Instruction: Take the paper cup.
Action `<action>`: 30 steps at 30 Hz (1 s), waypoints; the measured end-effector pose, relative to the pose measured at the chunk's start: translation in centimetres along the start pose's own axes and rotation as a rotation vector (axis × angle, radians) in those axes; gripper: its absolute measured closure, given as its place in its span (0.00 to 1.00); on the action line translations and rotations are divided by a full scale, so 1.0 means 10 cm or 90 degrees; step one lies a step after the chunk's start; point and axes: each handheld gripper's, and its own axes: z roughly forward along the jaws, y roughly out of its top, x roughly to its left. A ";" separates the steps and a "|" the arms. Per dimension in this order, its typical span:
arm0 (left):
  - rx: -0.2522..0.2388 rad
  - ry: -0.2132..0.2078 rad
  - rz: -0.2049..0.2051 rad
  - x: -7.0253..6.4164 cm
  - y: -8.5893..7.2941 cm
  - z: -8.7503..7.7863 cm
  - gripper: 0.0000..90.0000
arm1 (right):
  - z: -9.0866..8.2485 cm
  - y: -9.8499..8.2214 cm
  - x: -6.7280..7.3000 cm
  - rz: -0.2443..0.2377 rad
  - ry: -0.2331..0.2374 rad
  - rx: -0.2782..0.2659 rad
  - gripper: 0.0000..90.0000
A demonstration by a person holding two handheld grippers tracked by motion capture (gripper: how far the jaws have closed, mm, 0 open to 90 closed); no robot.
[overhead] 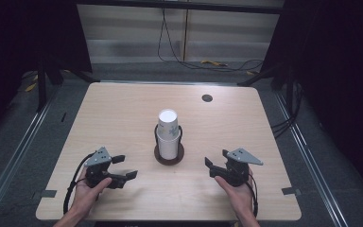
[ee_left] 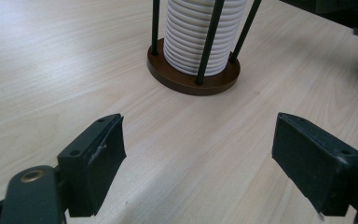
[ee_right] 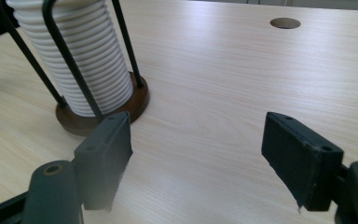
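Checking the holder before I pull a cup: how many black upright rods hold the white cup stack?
3 visible in the left gripper view: one left, one front, one right of the white ribbed cup stack; another may hide behind.

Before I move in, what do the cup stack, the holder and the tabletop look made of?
Cup stack: matte white, probably paper, with stacked rolled rims.
Holder: thin black rods, likely metal, on a smooth brown disc, wood or plastic.
Tabletop: pale wood grain with soft glare, maybe laminate.
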 end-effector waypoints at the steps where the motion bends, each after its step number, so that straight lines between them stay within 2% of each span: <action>1: -0.001 0.005 0.001 0.00 0.00 -0.01 0.18 | 0.00 0.00 0.01 0.001 -0.001 0.000 0.26; 3: -0.012 0.013 -0.008 0.01 0.00 -0.02 0.18 | 0.01 0.00 0.04 -0.009 0.002 0.003 0.26; 6: -0.016 0.008 -0.025 0.03 0.00 -0.03 0.18 | 0.03 0.00 0.08 -0.013 0.008 0.006 0.28; 8: -0.019 0.009 -0.028 0.03 0.00 -0.03 0.18 | 0.03 -0.01 0.10 -0.020 0.009 0.007 0.29; 11: -0.016 0.008 -0.029 0.04 0.00 -0.01 0.18 | 0.03 0.01 0.12 -0.023 0.033 0.010 0.30; 13: -0.014 0.008 -0.031 0.04 0.00 0.00 0.18 | 0.03 0.01 0.12 -0.022 0.039 0.010 0.31; 19: -0.015 0.011 -0.022 0.03 0.00 -0.01 0.18 | 0.03 0.07 0.14 -0.021 0.072 0.011 0.32; 23: -0.012 0.010 -0.012 0.00 -0.01 0.00 0.19 | 0.00 0.12 0.15 -0.027 0.079 -0.001 0.30; 30: -0.010 0.009 -0.010 -0.02 -0.02 -0.02 0.19 | -0.03 0.24 0.23 -0.034 0.118 0.009 0.30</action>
